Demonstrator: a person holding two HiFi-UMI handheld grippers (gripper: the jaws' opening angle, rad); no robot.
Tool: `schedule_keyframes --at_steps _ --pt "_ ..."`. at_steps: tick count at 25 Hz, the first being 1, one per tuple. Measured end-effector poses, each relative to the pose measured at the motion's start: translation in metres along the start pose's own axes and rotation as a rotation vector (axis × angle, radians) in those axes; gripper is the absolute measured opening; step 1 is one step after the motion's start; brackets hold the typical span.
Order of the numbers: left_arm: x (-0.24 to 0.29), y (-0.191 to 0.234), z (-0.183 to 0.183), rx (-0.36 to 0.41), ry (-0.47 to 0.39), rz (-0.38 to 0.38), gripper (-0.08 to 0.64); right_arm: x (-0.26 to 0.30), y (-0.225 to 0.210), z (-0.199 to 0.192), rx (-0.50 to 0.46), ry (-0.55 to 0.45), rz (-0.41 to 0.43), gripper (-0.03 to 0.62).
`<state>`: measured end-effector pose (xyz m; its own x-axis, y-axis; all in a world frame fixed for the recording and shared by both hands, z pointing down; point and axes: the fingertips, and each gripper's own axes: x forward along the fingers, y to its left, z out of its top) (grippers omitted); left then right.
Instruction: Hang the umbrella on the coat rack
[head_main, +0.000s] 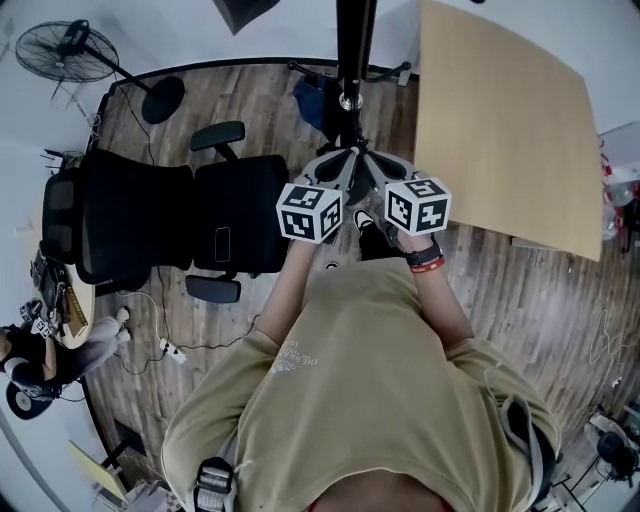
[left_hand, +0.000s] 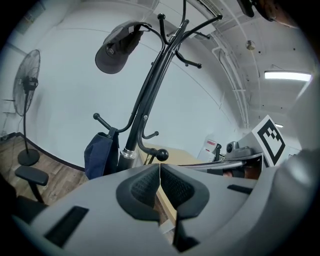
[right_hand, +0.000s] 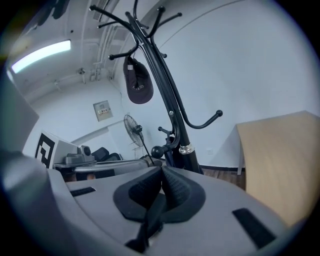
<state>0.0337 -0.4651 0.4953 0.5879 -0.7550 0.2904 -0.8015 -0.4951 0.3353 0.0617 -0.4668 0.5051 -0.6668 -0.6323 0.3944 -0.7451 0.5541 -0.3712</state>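
Wood-plank floor (head_main: 520, 290) in the head view, with a black office chair (head_main: 170, 215) at left, a standing fan (head_main: 70, 50) in the far corner and a pale bench (head_main: 500, 130) at right. Coat rack (head_main: 352, 40) pole at top centre, navy umbrella (head_main: 312, 98) just beside it. Left gripper (head_main: 338, 165) and right gripper (head_main: 377, 165) side by side, close before the pole, held out by a person in a tan shirt.

Left gripper view: pads pressed together, nothing between. Beyond, a dark cap (left_hand: 117, 47) on an upper hook of the rack. Umbrella hanging as a navy bundle from a low hook, against the pole.

Right gripper view: pads likewise closed, empty. Rack and cap ahead, bench edge at right.
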Motion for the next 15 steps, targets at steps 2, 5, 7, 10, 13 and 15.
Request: schedule_keyframes --at_steps 2,5,7,10,13,15 --pt "-0.008 -0.003 0.006 0.001 -0.023 0.007 0.023 -0.009 0.001 0.007 -0.024 -0.035 -0.038 0.016" --pt "-0.019 -0.009 0.015 0.024 -0.052 0.018 0.023 -0.024 0.002 0.016 -0.027 -0.097 -0.074 0.015" --pt "-0.026 -0.011 0.018 0.049 -0.067 0.035 0.023 -0.031 0.002 0.019 -0.026 -0.129 -0.087 0.015" --pt "-0.038 -0.014 0.021 0.073 -0.093 0.058 0.023 -0.043 0.008 0.021 -0.044 -0.176 -0.108 0.015" --pt "-0.052 -0.016 0.023 0.080 -0.110 0.066 0.023 -0.052 0.019 0.022 -0.078 -0.205 -0.121 0.015" --pt "-0.061 -0.019 0.023 0.089 -0.120 0.078 0.023 -0.058 0.026 0.020 -0.096 -0.215 -0.125 0.015"
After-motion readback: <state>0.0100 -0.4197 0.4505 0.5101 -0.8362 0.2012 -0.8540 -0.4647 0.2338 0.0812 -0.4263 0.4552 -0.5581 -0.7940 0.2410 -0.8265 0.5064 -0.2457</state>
